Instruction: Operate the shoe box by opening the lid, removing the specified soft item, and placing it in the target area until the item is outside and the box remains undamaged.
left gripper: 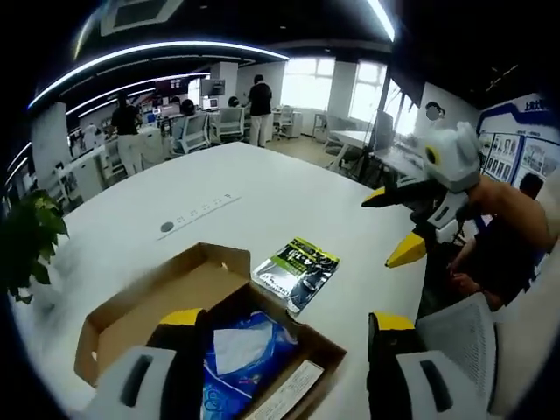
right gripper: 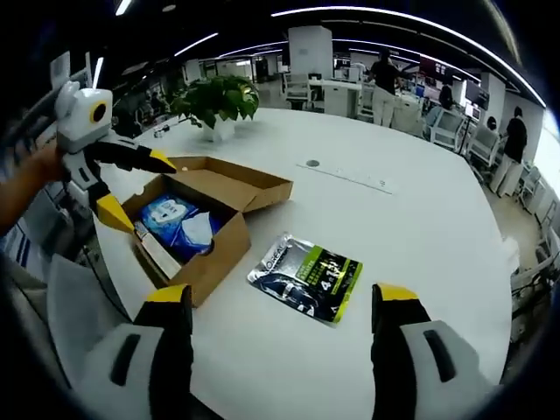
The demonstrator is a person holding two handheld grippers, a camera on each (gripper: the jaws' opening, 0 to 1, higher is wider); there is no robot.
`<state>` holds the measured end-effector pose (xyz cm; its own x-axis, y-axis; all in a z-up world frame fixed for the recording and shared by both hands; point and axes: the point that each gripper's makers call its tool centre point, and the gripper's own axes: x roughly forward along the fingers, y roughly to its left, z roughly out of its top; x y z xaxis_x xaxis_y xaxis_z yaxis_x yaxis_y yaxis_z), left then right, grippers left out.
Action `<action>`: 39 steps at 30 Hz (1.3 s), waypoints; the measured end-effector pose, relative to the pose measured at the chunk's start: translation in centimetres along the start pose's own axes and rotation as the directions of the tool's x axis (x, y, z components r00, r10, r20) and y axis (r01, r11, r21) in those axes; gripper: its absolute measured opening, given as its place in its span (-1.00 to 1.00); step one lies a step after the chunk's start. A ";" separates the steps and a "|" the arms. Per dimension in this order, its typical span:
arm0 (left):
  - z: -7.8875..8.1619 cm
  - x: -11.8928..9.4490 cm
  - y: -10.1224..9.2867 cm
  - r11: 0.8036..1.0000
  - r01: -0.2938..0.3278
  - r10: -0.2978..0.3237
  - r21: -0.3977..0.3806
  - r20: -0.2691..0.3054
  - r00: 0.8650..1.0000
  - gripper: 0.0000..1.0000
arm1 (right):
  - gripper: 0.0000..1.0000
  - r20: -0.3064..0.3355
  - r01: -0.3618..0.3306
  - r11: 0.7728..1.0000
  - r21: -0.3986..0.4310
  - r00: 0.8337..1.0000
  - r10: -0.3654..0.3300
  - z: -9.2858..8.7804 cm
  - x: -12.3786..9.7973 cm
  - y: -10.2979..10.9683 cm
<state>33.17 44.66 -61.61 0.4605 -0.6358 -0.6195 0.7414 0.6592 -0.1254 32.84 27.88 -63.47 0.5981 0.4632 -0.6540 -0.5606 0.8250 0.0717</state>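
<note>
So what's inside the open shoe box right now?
Inside the shoe box lies a blue packet with a white patch, plus a pale strip along one wall. Anything beneath the packet is covered.

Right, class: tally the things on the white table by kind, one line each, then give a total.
Cardboard box, lid open: 1
Green and black packet lying on the table: 1
Blue packet inside the box: 1
Potted plant: 1
Tools held over the table: 2, left and right
Total: 6

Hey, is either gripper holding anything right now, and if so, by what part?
Nothing is held. The left gripper hangs open above the open shoe box, and the right gripper is open over the table.
</note>
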 end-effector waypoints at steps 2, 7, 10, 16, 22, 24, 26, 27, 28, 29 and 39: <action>-0.3 -0.7 0.6 1.000 -0.021 0.021 -0.014 0.012 1.000 0.57 | 0.58 0.004 -0.015 1.000 0.000 1.000 0.015 0.3 0.1 0.6; -1.5 -2.3 1.7 0.998 -0.056 0.057 -0.042 0.021 0.998 0.64 | 0.55 0.008 -0.058 0.998 -0.015 0.998 0.058 0.9 0.5 2.2; -2.0 -3.2 2.4 0.995 -0.080 0.082 -0.061 0.032 0.996 0.68 | 0.52 0.008 -0.084 0.996 -0.027 0.996 0.085 1.4 0.8 3.3; -3.1 -5.0 3.6 0.990 -0.112 0.116 -0.083 0.048 0.992 0.73 | 0.43 0.011 -0.168 0.984 -0.067 0.986 0.169 2.2 1.5 6.2; -4.2 -6.6 4.6 0.984 -0.140 0.146 -0.108 0.053 0.988 0.80 | 0.36 0.026 -0.240 0.967 -0.086 0.970 0.243 3.0 2.5 9.0; -4.5 -7.2 4.9 0.982 -0.151 0.159 -0.117 0.058 0.986 0.81 | 0.31 0.029 -0.262 0.961 -0.086 0.964 0.265 3.1 2.9 9.8; -4.8 -7.6 5.2 0.979 -0.162 0.170 -0.124 0.061 0.984 0.82 | 0.22 0.033 -0.289 0.953 -0.088 0.956 0.293 3.3 3.4 10.7; -5.1 -7.8 5.5 0.978 -0.168 0.177 -0.126 0.059 0.982 0.82 | 0.17 0.034 -0.299 0.950 -0.086 0.952 0.303 3.4 3.6 11.0; -5.3 -7.9 5.7 0.976 -0.175 0.183 -0.129 0.058 0.981 0.83 | 0.14 0.039 -0.311 0.947 -0.084 0.948 0.315 3.5 3.8 11.4; -5.6 -8.2 5.9 0.974 -0.182 0.191 -0.131 0.056 0.980 0.85 | 0.12 0.042 -0.315 0.945 -0.084 0.947 0.320 3.6 4.1 11.7; -7.6 -9.7 6.9 0.961 -0.220 0.231 -0.170 0.050 0.972 0.94 | 0.01 0.003 -0.369 0.923 -0.112 0.928 0.372 3.3 7.3 14.3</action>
<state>30.15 58.41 -62.37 0.6429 -0.4855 -0.5924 0.5280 0.8412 -0.1164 31.07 44.11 -64.68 0.3487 0.7380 -0.5777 -0.8023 0.5537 0.2231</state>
